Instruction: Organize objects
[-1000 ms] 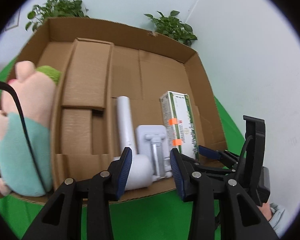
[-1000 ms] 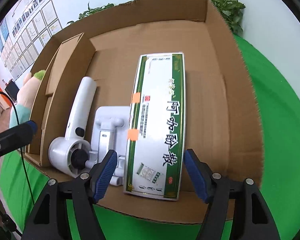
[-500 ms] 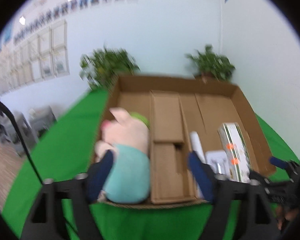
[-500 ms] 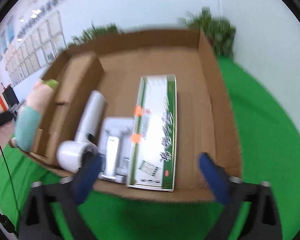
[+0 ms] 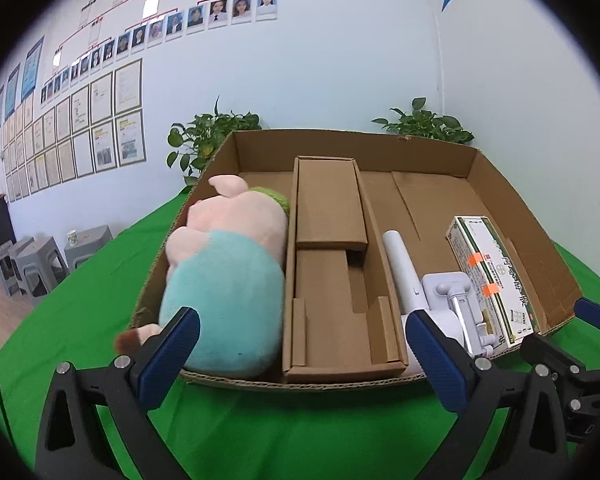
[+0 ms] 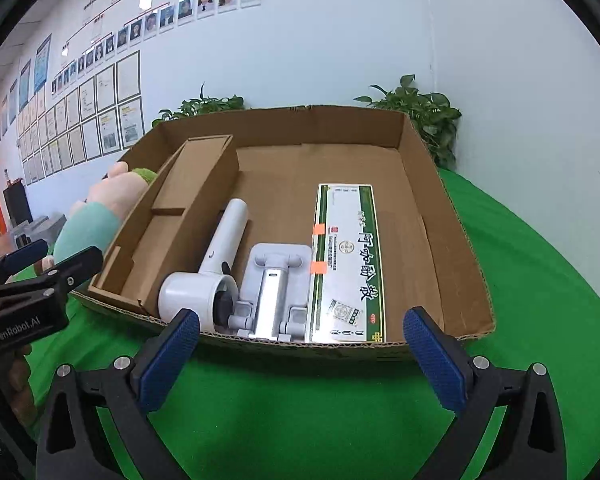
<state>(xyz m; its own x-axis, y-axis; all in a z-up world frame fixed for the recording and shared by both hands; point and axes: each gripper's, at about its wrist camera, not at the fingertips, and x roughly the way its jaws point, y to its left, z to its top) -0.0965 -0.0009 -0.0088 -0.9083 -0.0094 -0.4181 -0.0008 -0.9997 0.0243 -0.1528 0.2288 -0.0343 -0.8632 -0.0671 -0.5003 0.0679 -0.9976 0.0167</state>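
An open cardboard box point(image 5: 496, 184) point(image 6: 436, 184) stands on the green table. In it lie a pink plush pig in a teal shirt point(image 5: 228, 276) point(image 6: 100, 208) at the left, a brown cardboard insert point(image 5: 332, 264) point(image 6: 180, 208), a white hair dryer point(image 5: 400, 268) point(image 6: 216, 264), a white phone stand point(image 5: 456, 300) point(image 6: 272, 280) and a green-and-white carton point(image 5: 492, 272) point(image 6: 346, 256). My left gripper point(image 5: 300, 352) is open and empty in front of the box's near wall. My right gripper point(image 6: 300, 352) is open and empty in front of the near wall too.
The green cloth point(image 6: 300, 408) covers the table around the box. Potted plants point(image 6: 424, 116) stand behind it against the white wall. Grey stools point(image 5: 32, 260) stand on the floor at the far left. The left gripper's body point(image 6: 24, 292) shows at the right view's left edge.
Both grippers have pulled back from the box and opened wider. The objects in the box have not moved.
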